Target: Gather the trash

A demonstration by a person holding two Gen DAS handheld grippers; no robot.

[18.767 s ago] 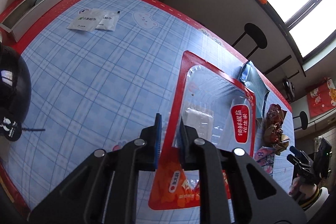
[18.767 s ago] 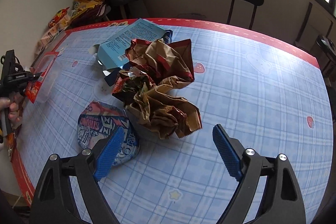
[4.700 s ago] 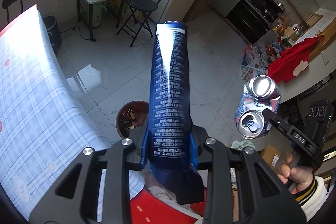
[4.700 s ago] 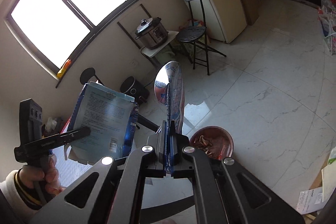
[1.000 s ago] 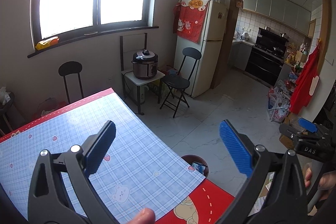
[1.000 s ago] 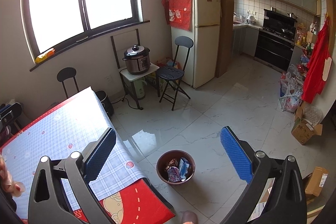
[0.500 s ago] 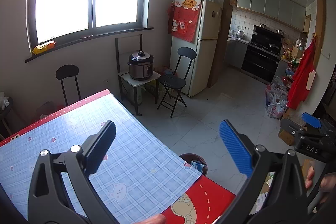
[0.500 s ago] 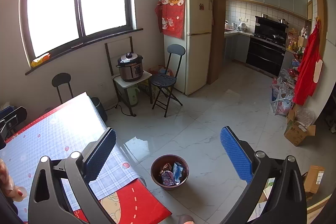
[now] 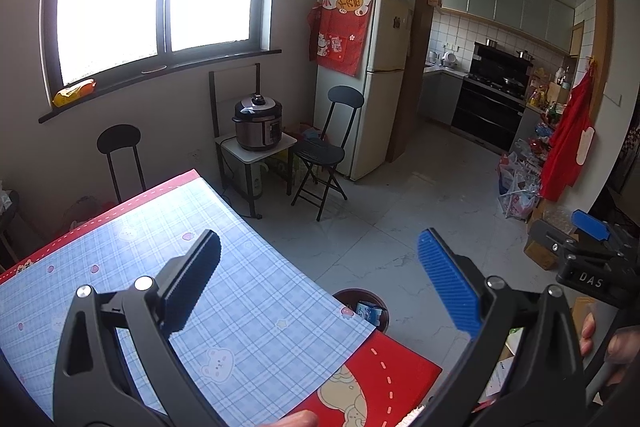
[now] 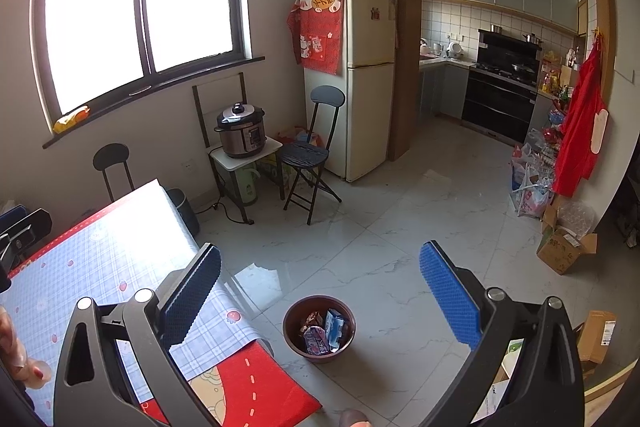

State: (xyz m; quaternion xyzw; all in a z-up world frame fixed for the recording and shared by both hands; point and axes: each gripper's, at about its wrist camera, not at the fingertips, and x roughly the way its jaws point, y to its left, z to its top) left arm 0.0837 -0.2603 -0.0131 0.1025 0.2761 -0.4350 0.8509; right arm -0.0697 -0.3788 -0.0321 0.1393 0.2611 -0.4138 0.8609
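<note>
Hovering above the corner of the desk (image 9: 260,307), the left gripper (image 9: 318,281) has its blue-padded fingers (image 9: 448,287) spread wide apart with nothing between them. The right gripper (image 10: 320,291) is likewise spread wide and empty, held out over the white tiled floor (image 10: 400,227). Below it stands a round brown trash bin (image 10: 319,327) on the floor, just off the desk's corner, with the collected trash (image 10: 324,333) inside: a blue-and-white carton and some crumpled wrappers. From the left wrist view only part of the bin (image 9: 362,307) shows past the desk edge. Farther back stand a folding chair (image 10: 310,155), a pressure cooker (image 10: 240,131) on a small stand, and a cream fridge (image 10: 364,87).
</note>
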